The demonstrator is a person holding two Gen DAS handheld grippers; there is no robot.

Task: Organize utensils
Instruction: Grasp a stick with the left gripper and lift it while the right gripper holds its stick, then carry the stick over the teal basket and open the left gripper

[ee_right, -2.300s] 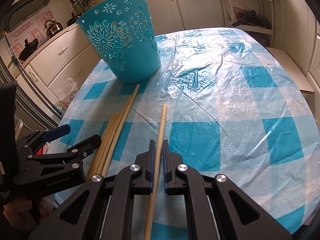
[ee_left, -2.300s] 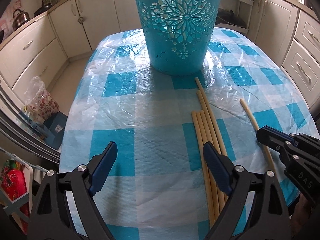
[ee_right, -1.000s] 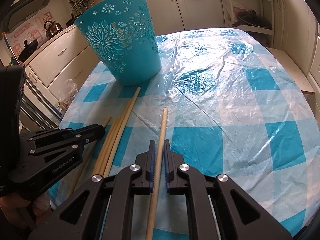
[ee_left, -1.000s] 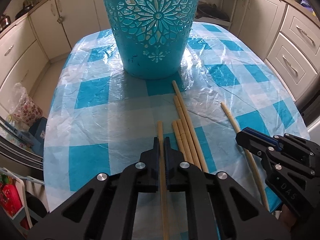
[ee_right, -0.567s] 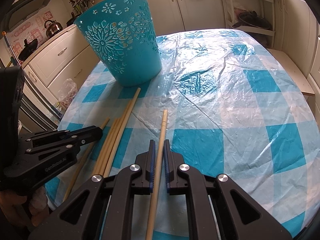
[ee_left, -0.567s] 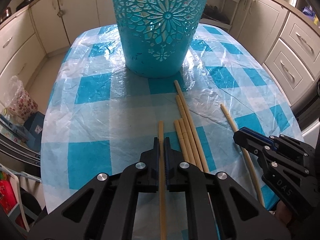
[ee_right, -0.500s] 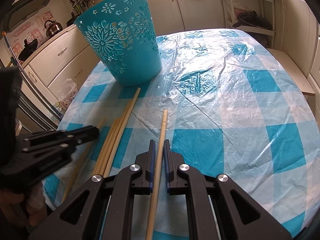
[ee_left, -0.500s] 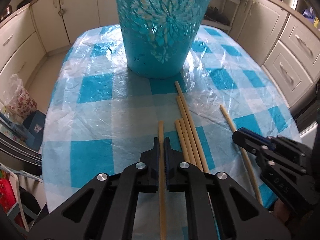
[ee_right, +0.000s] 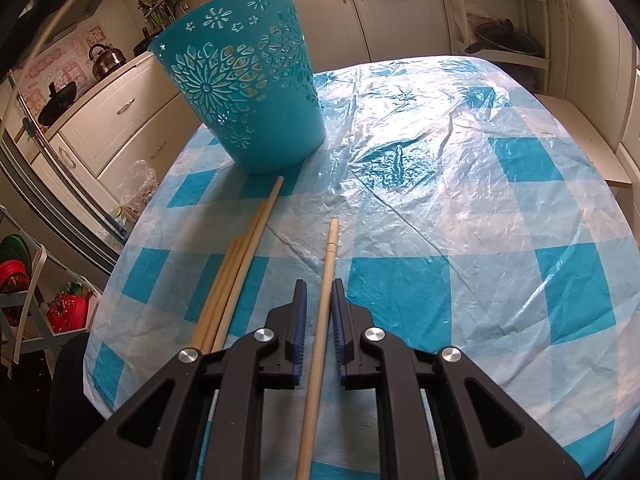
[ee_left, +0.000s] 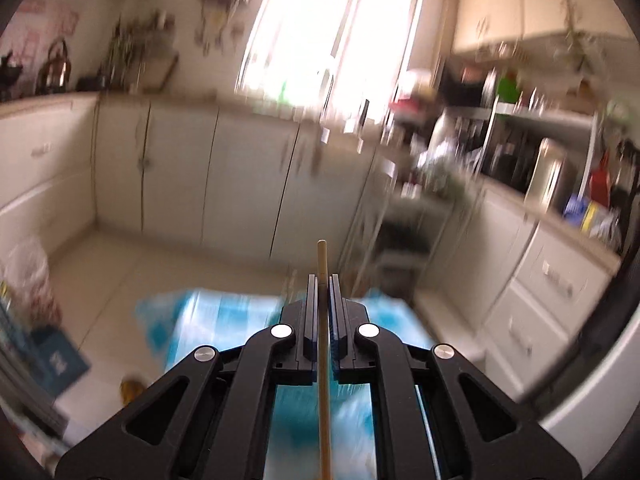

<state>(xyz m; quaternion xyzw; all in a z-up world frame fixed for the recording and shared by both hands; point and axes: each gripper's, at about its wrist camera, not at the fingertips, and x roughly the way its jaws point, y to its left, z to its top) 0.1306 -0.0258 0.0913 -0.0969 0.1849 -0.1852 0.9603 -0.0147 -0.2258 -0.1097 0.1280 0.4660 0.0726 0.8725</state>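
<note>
My left gripper is shut on a pale wooden chopstick, held high in the air; its view is blurred and only a strip of the blue checked table shows below. My right gripper hangs low over the table, its jaws opening. A second chopstick lies on the cloth between the blue pads, with a small gap on each side. A bundle of several chopsticks lies just left of it. The turquoise cut-out basket stands upright at the far left of the table.
White kitchen cabinets ring the table. A plastic bag sits on the floor at the left, and a rack with red and green items stands by the table's left edge. A blurred thin streak crosses the right view's upper left.
The left gripper rose sharply with its chopstick and tilted up, so its view swung from the table to the kitchen; it left the right view's lower left. The right jaws parted slightly off their chopstick.
</note>
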